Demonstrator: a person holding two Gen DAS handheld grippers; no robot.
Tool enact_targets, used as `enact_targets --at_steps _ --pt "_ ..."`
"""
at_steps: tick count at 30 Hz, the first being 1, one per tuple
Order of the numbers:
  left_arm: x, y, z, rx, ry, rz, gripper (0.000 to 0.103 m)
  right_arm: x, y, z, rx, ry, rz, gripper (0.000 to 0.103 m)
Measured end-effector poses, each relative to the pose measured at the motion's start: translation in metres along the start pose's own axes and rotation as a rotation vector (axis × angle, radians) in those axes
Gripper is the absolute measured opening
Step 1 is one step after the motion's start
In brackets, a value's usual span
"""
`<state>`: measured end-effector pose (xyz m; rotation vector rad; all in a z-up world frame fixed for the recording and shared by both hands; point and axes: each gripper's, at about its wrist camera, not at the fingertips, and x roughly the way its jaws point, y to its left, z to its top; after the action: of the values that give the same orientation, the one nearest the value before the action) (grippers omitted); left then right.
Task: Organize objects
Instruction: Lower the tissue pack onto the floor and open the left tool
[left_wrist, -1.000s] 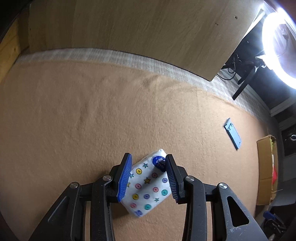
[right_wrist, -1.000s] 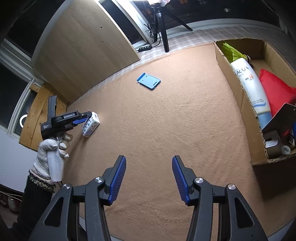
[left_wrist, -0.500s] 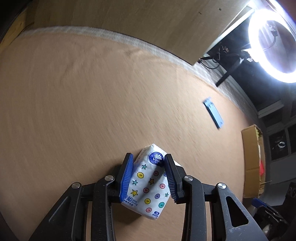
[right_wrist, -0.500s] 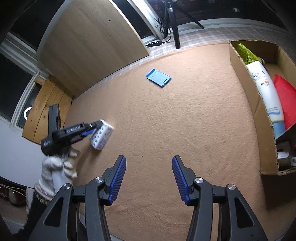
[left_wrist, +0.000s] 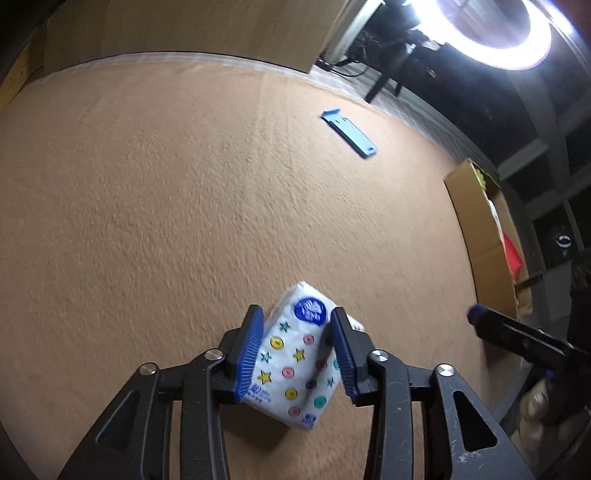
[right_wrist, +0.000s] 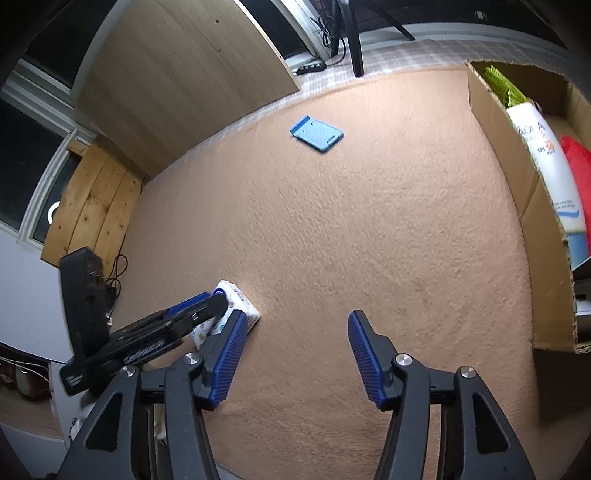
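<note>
so the cardboard box (right_wrist: 532, 206) already holds a few things, left gripper (left_wrist: 297, 354) is loosening around the tissue pack (left_wrist: 299, 354) well short of it, blue tray (right_wrist: 317, 134) untouched further off, right gripper (right_wrist: 293, 354) spreading, empty

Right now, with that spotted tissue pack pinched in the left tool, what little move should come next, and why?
Probably keep carrying the tissue pack toward the cardboard box. The left tool has it between its jaws, which are opening, and the box already holds other items.

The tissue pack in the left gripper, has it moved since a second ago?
Yes. In the right wrist view the tissue pack has travelled from near the wooden boards toward the cardboard box.
</note>
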<state>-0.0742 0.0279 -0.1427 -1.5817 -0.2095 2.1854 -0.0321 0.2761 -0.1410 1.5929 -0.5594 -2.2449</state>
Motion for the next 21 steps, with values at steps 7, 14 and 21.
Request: enact_targets --at_steps 7,14,21 --pt "-0.014 0.019 -0.015 0.029 0.022 -0.004 0.053 0.012 0.000 -0.007 0.024 0.008 0.018 0.062" --pt "-0.004 0.001 -0.025 0.106 0.048 -0.076 0.052 0.025 0.005 -0.010 0.010 -0.002 -0.018 0.062" --pt "-0.004 -0.014 -0.031 0.158 0.033 -0.040 0.053 0.030 0.016 -0.009 -0.046 -0.018 -0.038 0.062"
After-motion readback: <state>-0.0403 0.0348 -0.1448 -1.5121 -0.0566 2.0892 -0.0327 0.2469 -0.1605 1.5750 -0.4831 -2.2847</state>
